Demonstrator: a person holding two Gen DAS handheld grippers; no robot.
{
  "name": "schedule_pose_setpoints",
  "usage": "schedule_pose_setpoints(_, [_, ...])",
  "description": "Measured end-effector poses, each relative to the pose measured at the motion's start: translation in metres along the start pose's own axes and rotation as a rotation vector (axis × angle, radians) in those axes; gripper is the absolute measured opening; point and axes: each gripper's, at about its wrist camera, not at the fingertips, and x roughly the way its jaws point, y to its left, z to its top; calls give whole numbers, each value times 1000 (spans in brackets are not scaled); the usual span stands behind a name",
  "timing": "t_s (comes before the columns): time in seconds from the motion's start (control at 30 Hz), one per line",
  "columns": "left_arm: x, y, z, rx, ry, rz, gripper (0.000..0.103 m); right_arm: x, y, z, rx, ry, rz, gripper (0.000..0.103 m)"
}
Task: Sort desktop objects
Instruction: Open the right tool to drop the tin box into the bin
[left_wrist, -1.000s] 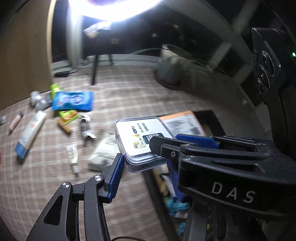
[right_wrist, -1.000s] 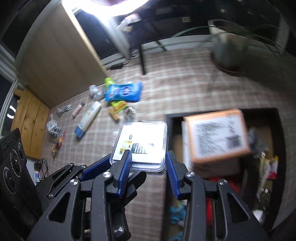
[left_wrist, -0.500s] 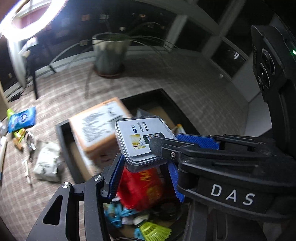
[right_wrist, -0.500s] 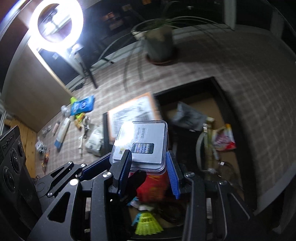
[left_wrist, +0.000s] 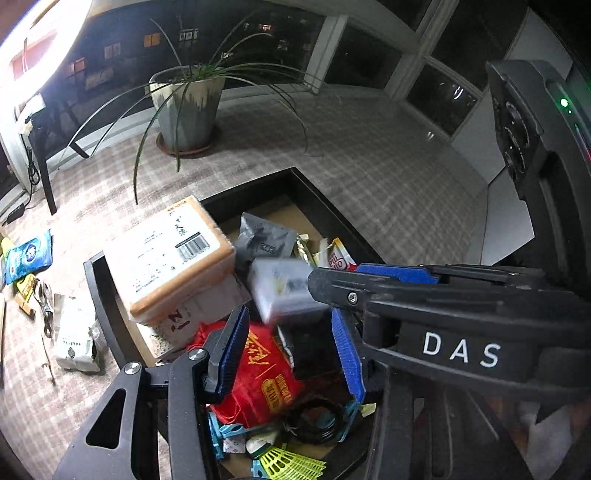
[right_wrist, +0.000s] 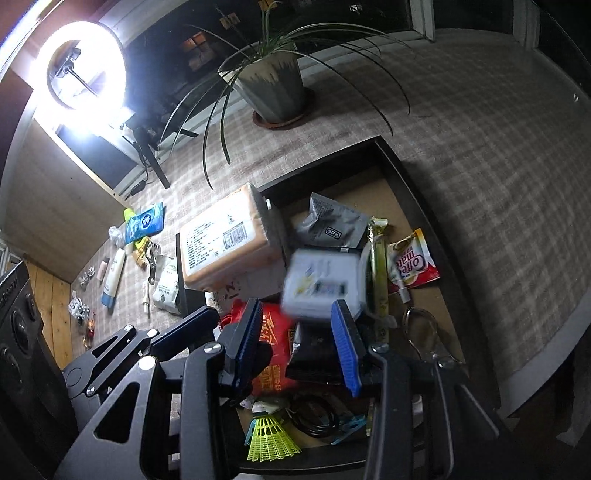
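**Clear plastic case (right_wrist: 321, 284) loose over the tray, both grippers apart**

Clear plastic case sits just past the fingertips, over the middle of the black-rimmed tray (right_wrist: 417, 192); it is smeared with motion blur, so whether it is in the air or already lying on the heap cannot be told; no pad presses on it. The left gripper (left_wrist: 288, 332) has its blue pads spread with only the tray's contents between them; the right gripper (right_wrist: 295, 325) likewise stands apart, its pads flanking the case's near edge without clamping it.

The case looks stiff, light and smooth-sided, probably slippery and liable to crack or pop open if squeezed hard; the short flat edges, taken across its width, seem the safest hold, as the broad glossy faces offer little purchase.

The tray is crowded: an orange-brown parcel (right_wrist: 225, 240) leans over its far left corner, a grey pouch (right_wrist: 328, 225) lies toward the far edge, a coffee creamer sachet (right_wrist: 413, 262) by the right edge, a red packet (right_wrist: 273, 343) under the fingers, a yellow shuttlecock (right_wrist: 269, 439) and a black cable coil (left_wrist: 314, 421) at the near edge. The parcel and packet leave little flat floor, so the case will likely rest tilted. Outside the tray, near the table's left edge, a blue wipes pack (right_wrist: 146, 221) and a white tube (right_wrist: 114, 273) remain unsorted.
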Motion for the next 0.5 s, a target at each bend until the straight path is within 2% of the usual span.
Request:
schedule_pose_setpoints(0.3, [-10,28,-8,-22,-1,36,44,9,28,1,-48,14,3,39])
schedule_pose_setpoints(0.5, [-23,63,-18,-54,6,78,44,22,56,3,-81,33,26,39])
